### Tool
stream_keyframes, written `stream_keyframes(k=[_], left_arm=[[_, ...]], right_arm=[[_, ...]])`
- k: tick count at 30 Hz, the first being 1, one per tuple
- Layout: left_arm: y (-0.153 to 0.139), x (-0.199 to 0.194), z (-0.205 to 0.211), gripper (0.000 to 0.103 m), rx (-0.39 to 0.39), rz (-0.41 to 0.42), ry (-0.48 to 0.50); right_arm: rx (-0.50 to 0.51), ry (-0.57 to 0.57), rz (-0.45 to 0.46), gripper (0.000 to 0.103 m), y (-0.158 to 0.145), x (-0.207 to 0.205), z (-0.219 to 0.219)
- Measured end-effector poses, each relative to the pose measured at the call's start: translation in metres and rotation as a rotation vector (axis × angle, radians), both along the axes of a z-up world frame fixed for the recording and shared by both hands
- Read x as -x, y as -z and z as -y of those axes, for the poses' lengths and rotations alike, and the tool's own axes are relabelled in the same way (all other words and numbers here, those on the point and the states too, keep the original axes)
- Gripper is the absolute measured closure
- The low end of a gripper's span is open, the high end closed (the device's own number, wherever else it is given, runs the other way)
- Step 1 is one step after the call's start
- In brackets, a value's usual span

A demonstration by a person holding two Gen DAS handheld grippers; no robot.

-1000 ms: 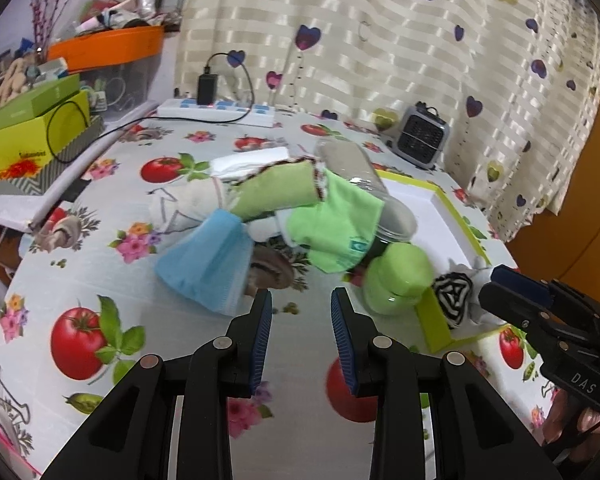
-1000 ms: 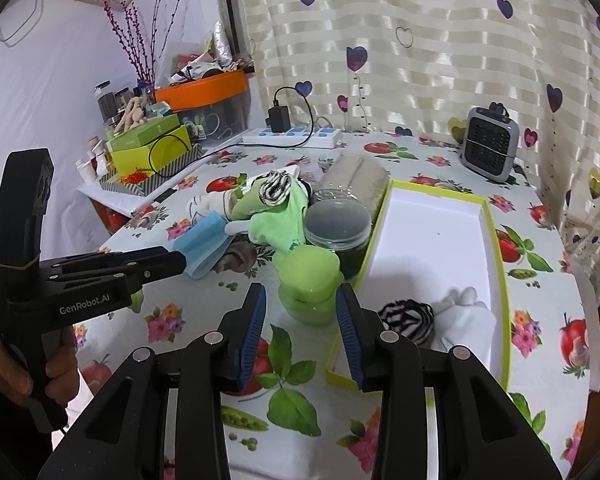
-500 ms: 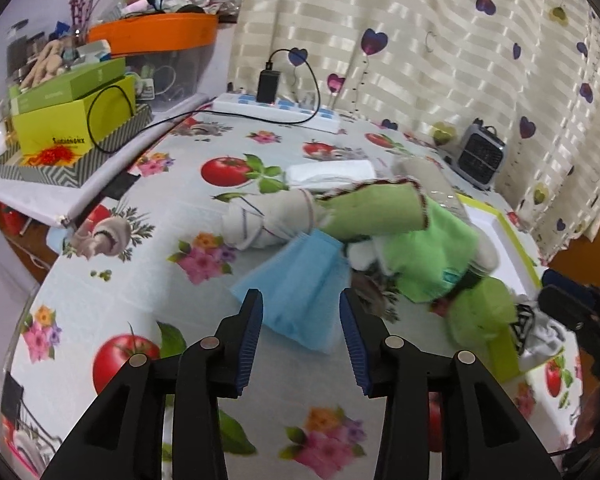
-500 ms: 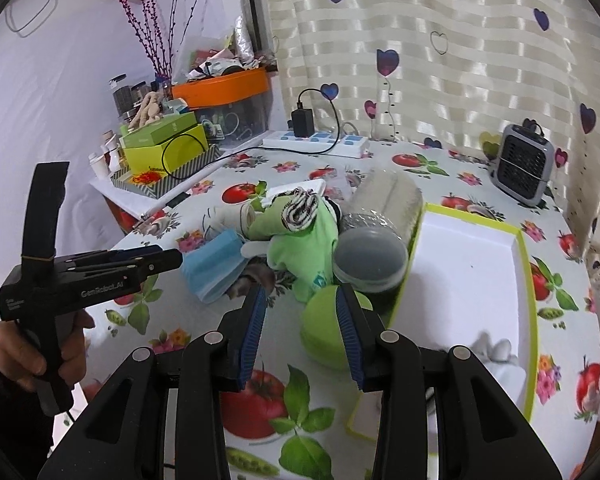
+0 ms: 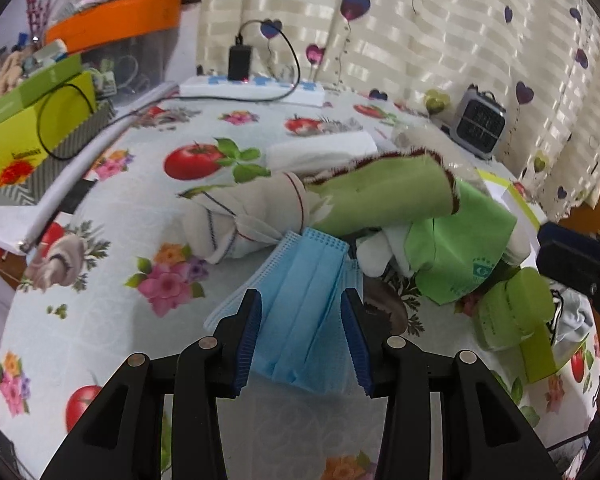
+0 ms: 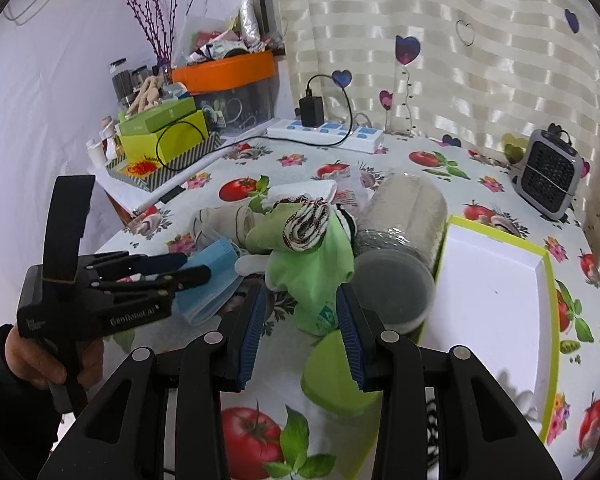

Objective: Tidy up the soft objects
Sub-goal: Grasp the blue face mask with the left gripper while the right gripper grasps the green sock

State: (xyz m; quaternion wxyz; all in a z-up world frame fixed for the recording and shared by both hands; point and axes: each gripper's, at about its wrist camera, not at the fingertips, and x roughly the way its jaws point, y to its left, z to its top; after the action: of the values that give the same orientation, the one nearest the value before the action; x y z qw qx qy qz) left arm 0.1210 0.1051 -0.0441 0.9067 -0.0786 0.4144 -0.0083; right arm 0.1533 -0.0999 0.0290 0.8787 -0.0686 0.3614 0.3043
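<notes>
The left gripper has its jaws spread on both sides of the blue face mask, which lies flat on the tablecloth; the pads are beside the mask and do not squeeze it. At 12 o'clock from the mask lies the pile of soft things: a white knotted cloth at 11 o'clock, a rolled green towel on top, and a green bag at 2 o'clock. The right gripper is also open and holds nothing; it hovers in front of the green bag, with a green round lid just under its right finger. The white tray with yellow rim stands at 3 o'clock.
</notes>
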Motion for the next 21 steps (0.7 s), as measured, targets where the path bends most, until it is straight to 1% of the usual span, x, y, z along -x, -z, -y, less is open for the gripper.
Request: stream_keyframes(k=[5, 8, 12, 14, 15, 17, 18, 21], left_arm=[[0.009, -0.007, 0.002, 0.063, 0.005, -0.028, 0.016], [0.013, -0.007, 0.0, 0.063, 0.014, -0.038, 0.002], [0.013, -0.005, 0.0, 0.063, 0.03, -0.032, 0.004], [0.013, -0.005, -0.001, 0.066, 0.031, -0.029, 0.001], [0.013, -0.005, -0.002, 0.07, 0.035, -0.029, -0.002], [0.014, -0.004, -0.004, 0.073, 0.05, -0.027, -0.006], [0.014, -0.004, -0.004, 0.077, 0.055, -0.026, -0.008], [0.014, -0.001, -0.005, 0.085, 0.073, -0.023, -0.011]], right_arm=[[0.024, -0.016, -0.011, 0.065, 0.003, -0.014, -0.017], [0.028, -0.033, -0.02, 0.065, 0.003, -0.025, -0.03], [0.041, -0.022, -0.064, 0.065, 0.009, -0.044, -0.044], [0.052, -0.011, -0.073, 0.065, 0.013, -0.051, -0.05], [0.056, -0.006, -0.078, 0.065, 0.014, -0.054, -0.052], [0.072, 0.017, -0.089, 0.066, 0.017, -0.062, -0.056], [0.076, 0.023, -0.094, 0.078, 0.018, -0.065, -0.058], [0.08, 0.021, -0.097, 0.087, 0.021, -0.068, -0.064]])
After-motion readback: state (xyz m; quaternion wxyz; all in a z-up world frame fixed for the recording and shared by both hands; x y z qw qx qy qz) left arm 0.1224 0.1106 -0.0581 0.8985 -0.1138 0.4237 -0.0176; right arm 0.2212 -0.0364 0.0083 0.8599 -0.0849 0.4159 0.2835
